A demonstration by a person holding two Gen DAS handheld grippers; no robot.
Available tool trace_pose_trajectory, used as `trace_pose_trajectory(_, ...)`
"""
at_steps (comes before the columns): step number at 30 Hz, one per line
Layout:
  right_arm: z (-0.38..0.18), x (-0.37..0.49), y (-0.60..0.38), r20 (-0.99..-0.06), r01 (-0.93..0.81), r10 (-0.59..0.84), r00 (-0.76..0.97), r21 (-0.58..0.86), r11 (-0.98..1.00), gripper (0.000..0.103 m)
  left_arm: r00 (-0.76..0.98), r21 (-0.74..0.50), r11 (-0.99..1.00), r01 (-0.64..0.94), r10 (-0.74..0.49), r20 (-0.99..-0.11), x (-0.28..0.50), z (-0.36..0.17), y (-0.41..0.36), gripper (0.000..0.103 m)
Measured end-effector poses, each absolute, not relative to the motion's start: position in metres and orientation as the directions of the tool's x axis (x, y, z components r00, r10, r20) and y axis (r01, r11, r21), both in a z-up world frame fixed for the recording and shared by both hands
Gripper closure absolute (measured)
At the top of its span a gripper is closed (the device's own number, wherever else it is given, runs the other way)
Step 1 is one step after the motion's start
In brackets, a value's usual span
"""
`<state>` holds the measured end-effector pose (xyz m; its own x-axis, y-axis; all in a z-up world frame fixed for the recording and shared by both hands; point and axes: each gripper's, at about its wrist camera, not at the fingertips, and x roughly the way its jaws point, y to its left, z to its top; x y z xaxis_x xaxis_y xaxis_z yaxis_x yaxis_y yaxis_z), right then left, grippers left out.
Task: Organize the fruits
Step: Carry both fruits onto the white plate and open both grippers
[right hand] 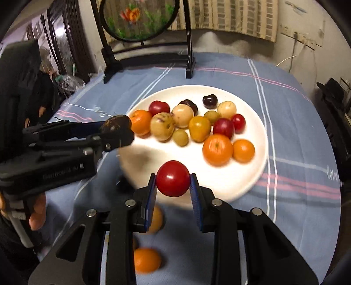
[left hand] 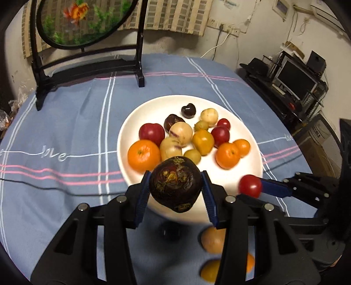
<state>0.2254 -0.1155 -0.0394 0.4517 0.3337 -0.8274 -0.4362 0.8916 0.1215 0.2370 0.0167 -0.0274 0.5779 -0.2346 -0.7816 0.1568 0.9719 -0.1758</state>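
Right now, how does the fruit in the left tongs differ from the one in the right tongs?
The dark fruit in the left tongs is blackish-purple with rough yellowish marks; the red fruit in the right tongs is glossy and smooth. The dark fruit looks bulkier. Both are clamped above the white plate's near edge.

Near half of the white plate [right hand: 230, 184] lies bare and reachable; fruit cluster [right hand: 193, 125] crowds its far half, framed screen [right hand: 140, 19] blocks the tabletop's [right hand: 296, 122] far edge.
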Motion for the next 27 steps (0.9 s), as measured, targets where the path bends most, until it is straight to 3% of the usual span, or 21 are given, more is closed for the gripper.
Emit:
trace_pose_trajectory(13,-0.061,0.269,-0.102,-0.842,-0.485,0.332,0.426,0.097,0.869,0.071,0.551,-0.176,0.973,0.147,-0.228,-0.803,0.279,-0.043,0.010,0.056)
trace_pose_trajectory(16,-0.058,0.263,-0.099,-0.833,-0.501,0.335,0.441,0.081,0.862,0.059,0.588,-0.175,0.975,0.135,-0.221,-0.778,0.276,-0.032,0.013,0.044)
trace_pose_trajectory(17,-0.055,0.259,-0.099,-0.828,-0.495,0.319,0.461,0.059,0.867,0.050,0.597,-0.178,0.975,0.133,-0.222,-0.771,0.274,-0.028,0.015,0.042)
trace_pose_trajectory(20,-0.040,0.247,-0.105,-0.810,-0.492,0.302,0.503,0.019,0.870,0.047,0.617,-0.193,0.972,0.132,-0.233,-0.752,0.264,-0.013,0.022,0.042)
trace_pose_trajectory(23,-0.021,0.227,-0.117,-0.797,-0.480,0.297,0.525,0.010,0.877,0.047,0.636,-0.205,0.970,0.133,-0.242,-0.733,0.244,0.001,0.029,0.036)
trace_pose_trajectory(27,-0.001,0.184,-0.139,-0.779,-0.444,0.291,0.556,0.018,0.896,0.032,0.668,-0.199,0.972,0.128,-0.233,-0.707,0.200,0.012,0.035,0.031)
